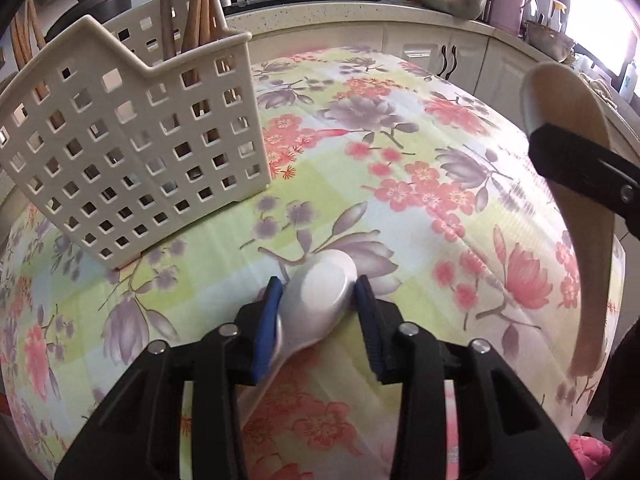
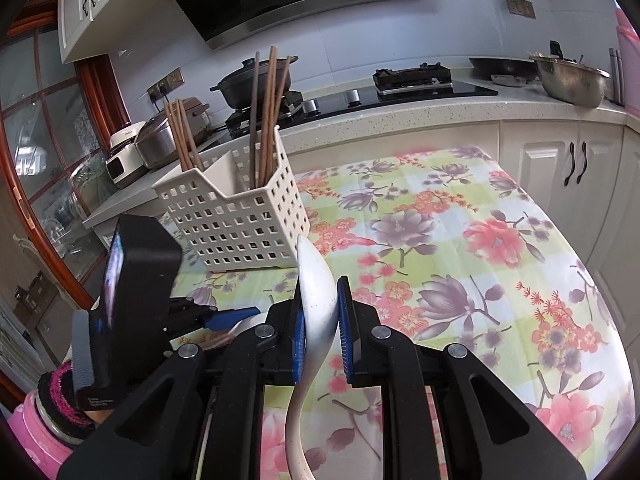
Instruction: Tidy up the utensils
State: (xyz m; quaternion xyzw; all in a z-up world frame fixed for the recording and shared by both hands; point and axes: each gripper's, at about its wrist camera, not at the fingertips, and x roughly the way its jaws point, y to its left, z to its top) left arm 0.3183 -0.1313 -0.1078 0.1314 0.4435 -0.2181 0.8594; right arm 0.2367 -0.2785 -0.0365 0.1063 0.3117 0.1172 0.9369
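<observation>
A cream perforated utensil holder (image 1: pixel 132 152) stands on the floral tablecloth (image 1: pixel 400 184), with brown chopsticks (image 2: pixel 266 116) upright in its compartments; it also shows in the right wrist view (image 2: pixel 236 220). My left gripper (image 1: pixel 318 300) is shut on a white spoon (image 1: pixel 320 292) by its bowl, low over the cloth, in front and to the right of the holder. My right gripper (image 2: pixel 320 328) is shut on a second white spoon (image 2: pixel 316 292), held upright above the table; this spoon shows at the right of the left wrist view (image 1: pixel 576 168). The left gripper appears at the lower left of the right wrist view (image 2: pixel 236 316).
A kitchen counter (image 2: pixel 400 116) with a gas stove (image 2: pixel 412 76), a black pot (image 2: pixel 256 80) and steel bowls (image 2: pixel 572 80) runs behind the table. White cabinets (image 2: pixel 560 168) stand beyond the table's far edge. Appliances (image 2: pixel 136 148) sit on a side counter at left.
</observation>
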